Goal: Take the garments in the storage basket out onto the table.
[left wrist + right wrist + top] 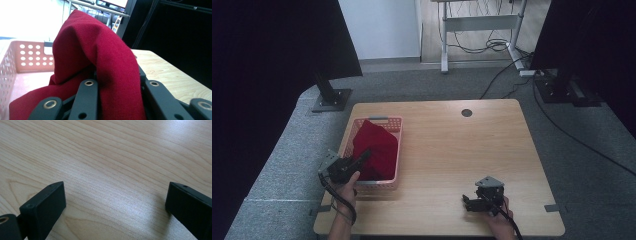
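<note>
left tongs (362,157) clamped on the red cloth (374,150), jaws nearly together with a fold of the fabric pinched between them. in the left gripper view the red cloth (100,57) rises in a peak right above the jaws and drapes down over them, hiding the tips. the cloth sits in the pink basket (398,150), bunched up and higher than the rim; the basket's perforated wall (27,55) shows behind and left of the fabric. basket stands on the left part of the bench (462,150), near the left edge, long side running away from the person. left hand (347,185) comes in from the bottom edge just in front of the basket's near wall, gripper angled up and right over the basket.

right tongs (468,202) wide, nothing between the jaws. they rest low at the near right part of the bench, well apart from the basket and cloth, pointing left. the right gripper view shows the two black jaws (42,207) far apart over bare wood grain (112,170). right hand (499,220) at the bottom edge of the high view, grey plate on top of the gripper.

small dark round hole (466,112) in the bench near the far edge. grey carpet (287,165) around the bench, cables (562,130) on the floor at right.
</note>
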A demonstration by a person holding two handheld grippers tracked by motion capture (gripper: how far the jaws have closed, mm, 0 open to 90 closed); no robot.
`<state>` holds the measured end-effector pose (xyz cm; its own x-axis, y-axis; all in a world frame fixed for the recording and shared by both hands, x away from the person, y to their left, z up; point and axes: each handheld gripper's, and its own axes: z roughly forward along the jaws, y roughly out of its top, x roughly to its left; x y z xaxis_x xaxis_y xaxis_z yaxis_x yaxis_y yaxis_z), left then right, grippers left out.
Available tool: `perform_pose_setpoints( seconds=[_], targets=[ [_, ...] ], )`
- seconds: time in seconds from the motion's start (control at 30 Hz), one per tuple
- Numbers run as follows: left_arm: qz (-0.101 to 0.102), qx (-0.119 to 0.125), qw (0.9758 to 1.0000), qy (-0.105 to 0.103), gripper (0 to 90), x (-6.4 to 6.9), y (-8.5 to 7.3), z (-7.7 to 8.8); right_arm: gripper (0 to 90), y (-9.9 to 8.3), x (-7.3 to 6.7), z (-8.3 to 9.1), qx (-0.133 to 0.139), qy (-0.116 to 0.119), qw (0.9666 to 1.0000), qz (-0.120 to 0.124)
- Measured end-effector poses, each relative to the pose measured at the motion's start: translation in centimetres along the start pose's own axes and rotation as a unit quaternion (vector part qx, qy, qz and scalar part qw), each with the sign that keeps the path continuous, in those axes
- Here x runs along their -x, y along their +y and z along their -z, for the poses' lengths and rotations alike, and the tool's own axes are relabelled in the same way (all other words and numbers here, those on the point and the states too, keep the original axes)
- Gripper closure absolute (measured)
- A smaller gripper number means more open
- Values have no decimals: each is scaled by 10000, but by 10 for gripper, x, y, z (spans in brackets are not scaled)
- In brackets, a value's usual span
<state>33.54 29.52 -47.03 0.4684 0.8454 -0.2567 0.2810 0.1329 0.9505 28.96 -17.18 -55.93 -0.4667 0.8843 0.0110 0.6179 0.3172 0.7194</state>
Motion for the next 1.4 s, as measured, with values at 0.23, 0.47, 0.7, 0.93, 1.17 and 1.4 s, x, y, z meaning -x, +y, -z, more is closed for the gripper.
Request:
perform_pose_setpoints(
  seconds=[0.23,0.47,0.7,0.93,1.17,1.4],
  targets=[
    [88,145,9998,-107,735,-2,2,3,28,0,0,0,0,2,10000,0],
    [208,331,9990,-238,737,-2,6,9,28,0,0,0,1,3,10000,3],
    [136,413,9987,-256,740,1,9,12,28,0,0,0,0,4,10000,3],
    [98,420,9989,-185,741,4,14,16,28,0,0,0,1,4,10000,4],
    [128,522,9983,-239,741,4,18,20,28,0,0,0,0,4,10000,3],
    [73,567,9979,-302,741,8,23,21,28,0,0,0,0,4,10000,3]
  ],
)
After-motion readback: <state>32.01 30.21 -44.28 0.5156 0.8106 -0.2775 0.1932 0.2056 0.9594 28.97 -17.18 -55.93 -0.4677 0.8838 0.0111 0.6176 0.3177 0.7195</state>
